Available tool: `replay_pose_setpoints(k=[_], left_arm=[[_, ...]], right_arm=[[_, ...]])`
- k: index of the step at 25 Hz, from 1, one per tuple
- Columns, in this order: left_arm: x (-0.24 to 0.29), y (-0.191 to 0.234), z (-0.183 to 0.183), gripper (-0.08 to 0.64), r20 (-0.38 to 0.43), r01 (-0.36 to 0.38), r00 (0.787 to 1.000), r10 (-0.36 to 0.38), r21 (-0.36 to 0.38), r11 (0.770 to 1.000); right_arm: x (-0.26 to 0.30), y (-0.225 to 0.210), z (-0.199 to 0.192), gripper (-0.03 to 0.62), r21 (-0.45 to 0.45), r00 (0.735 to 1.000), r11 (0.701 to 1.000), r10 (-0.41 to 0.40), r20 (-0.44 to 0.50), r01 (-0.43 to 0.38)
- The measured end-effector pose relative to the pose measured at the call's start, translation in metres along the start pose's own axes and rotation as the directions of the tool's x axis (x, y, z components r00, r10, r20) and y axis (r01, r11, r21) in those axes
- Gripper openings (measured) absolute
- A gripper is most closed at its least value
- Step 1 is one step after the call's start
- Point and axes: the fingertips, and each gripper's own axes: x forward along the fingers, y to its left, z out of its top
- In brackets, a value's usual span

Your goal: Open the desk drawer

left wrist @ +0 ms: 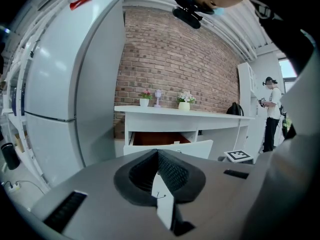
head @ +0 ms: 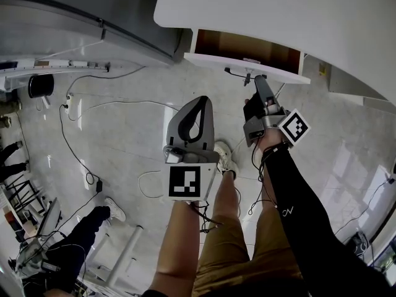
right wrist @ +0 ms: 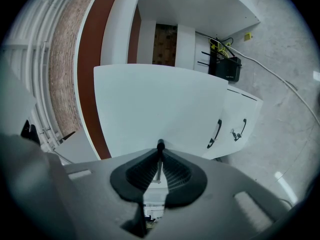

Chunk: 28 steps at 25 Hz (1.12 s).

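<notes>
Stands on a pale, glossy floor (head: 136, 141) with thin cables (head: 98, 183) trailing across it, next to a tall white fridge (left wrist: 65, 84). Faces a long white surface (head: 278, 11) set against a brick wall (left wrist: 175, 59). Has the drawer (head: 247, 47) under the left end of that surface pulled partly out, its brown inside showing behind the white front. Holds the left tool (head: 201, 99) low over the floor, well apart from the drawer, its tips pressed together on nothing. Reaches the right tool (head: 258, 79), rolled onto its side, up to the drawer front, jaws almost together and clamped on the thin dark handle (right wrist: 160, 144) at the middle of that front.
</notes>
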Motion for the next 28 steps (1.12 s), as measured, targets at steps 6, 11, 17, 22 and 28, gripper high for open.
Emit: replay_pose_setpoints(k=[6, 11, 17, 22, 28], left_arm=[[0.004, 0.003, 0.000, 0.008, 0.008, -0.007, 1.000, 0.007, -0.016, 1.000], [0.011, 0.006, -0.004, 0.008, -0.004, -0.010, 1.000, 0.009, -0.020, 1.000], [0.025, 0.007, -0.003, 0.008, 0.000, -0.002, 1.000, 0.002, -0.025, 1.000], [0.028, 0.005, -0.010, 0.008, -0.003, 0.004, 1.000, -0.004, -0.026, 1.000], [0.010, -0.003, -0.003, 0.008, 0.015, 0.020, 1.000, -0.020, -0.021, 1.000]], right_arm=[[-0.002, -0.001, 0.001, 0.030, 0.006, 1.000, 1.000, -0.010, 0.010, 0.010], [-0.001, -0.004, 0.001, 0.029, 0.010, 1.000, 1.000, -0.013, 0.006, 0.013], [-0.002, -0.007, -0.002, 0.029, 0.020, 1.000, 0.999, -0.027, -0.008, 0.027], [-0.006, -0.014, -0.005, 0.031, 0.014, 0.999, 0.999, -0.036, -0.027, 0.036], [-0.027, -0.003, -0.017, 0.031, 0.004, 0.999, 0.999, -0.036, -0.034, 0.036]])
